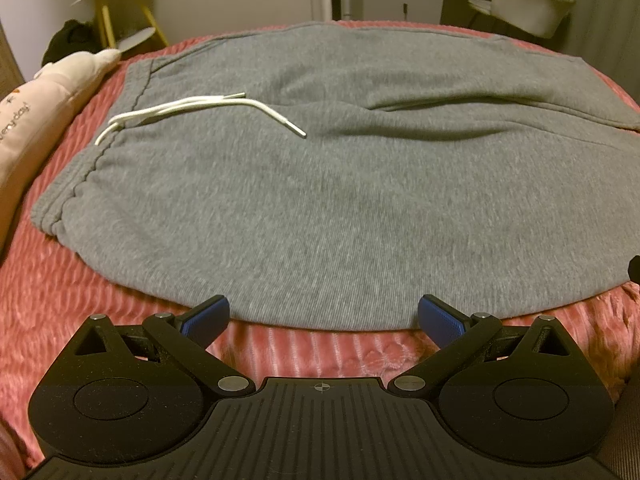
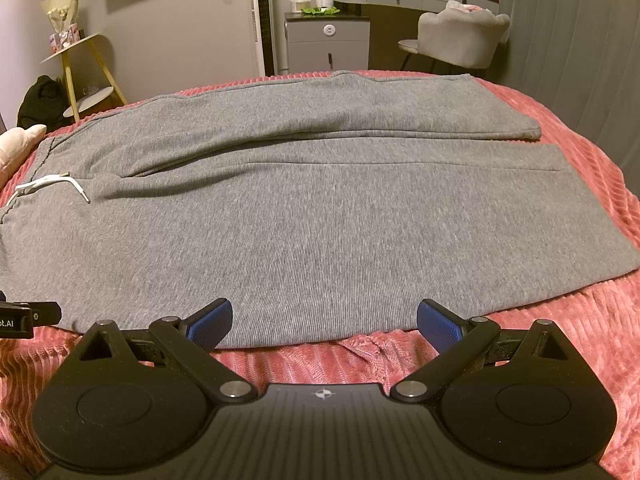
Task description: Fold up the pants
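Grey sweatpants [image 1: 340, 200] lie flat on a pink ribbed bedspread [image 1: 80, 300], waistband to the left, legs to the right. A white drawstring [image 1: 192, 108] lies on the waist area. In the right wrist view the pants [image 2: 320, 220] show both legs side by side, hems at the right. My left gripper [image 1: 323, 318] is open, its blue pads just at the near edge of the pants by the waist. My right gripper [image 2: 324, 320] is open at the near edge of the closer leg. Neither holds anything.
A pink pillow [image 1: 44, 112] lies at the left of the bed. Beyond the bed stand a yellow side table [image 2: 86, 76], a grey cabinet [image 2: 328, 42] and a grey chair [image 2: 460, 38]. The left gripper's edge [image 2: 24, 316] shows at far left.
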Demonstrator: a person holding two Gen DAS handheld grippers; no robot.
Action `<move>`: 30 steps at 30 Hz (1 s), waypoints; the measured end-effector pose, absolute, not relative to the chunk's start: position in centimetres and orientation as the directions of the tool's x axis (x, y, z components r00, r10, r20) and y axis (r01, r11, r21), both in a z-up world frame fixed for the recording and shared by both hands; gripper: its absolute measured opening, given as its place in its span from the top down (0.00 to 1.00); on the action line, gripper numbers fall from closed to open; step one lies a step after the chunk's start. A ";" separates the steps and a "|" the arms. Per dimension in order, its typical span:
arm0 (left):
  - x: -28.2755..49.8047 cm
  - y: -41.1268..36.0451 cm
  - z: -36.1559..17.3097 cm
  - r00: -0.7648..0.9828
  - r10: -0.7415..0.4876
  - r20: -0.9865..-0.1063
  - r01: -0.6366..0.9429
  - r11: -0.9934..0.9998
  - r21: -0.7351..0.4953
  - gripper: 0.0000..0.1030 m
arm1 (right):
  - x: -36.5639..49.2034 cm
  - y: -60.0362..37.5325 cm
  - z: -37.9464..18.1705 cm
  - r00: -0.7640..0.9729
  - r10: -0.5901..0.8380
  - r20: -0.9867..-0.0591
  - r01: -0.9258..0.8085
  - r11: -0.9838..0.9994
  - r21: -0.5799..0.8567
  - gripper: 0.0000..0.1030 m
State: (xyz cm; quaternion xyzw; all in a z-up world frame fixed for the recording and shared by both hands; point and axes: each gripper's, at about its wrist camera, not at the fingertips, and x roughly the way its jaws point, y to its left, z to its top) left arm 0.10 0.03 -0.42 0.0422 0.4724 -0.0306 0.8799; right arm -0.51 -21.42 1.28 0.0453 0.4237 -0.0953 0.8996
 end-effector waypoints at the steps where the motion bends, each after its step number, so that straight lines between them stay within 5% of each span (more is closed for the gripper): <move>1: 0.0 0.1 -0.5 0.551 -0.014 -0.834 0.093 0.995 0.045 0.00 | -0.5 -21.4 1.3 0.623 -0.133 -0.771 0.210 0.978 0.001 0.04; 30: 0.4 0.0 -0.5 0.530 -0.012 -0.848 0.087 0.995 0.040 0.00 | -0.6 -21.7 1.2 0.622 -0.116 -0.775 0.216 0.976 0.027 0.04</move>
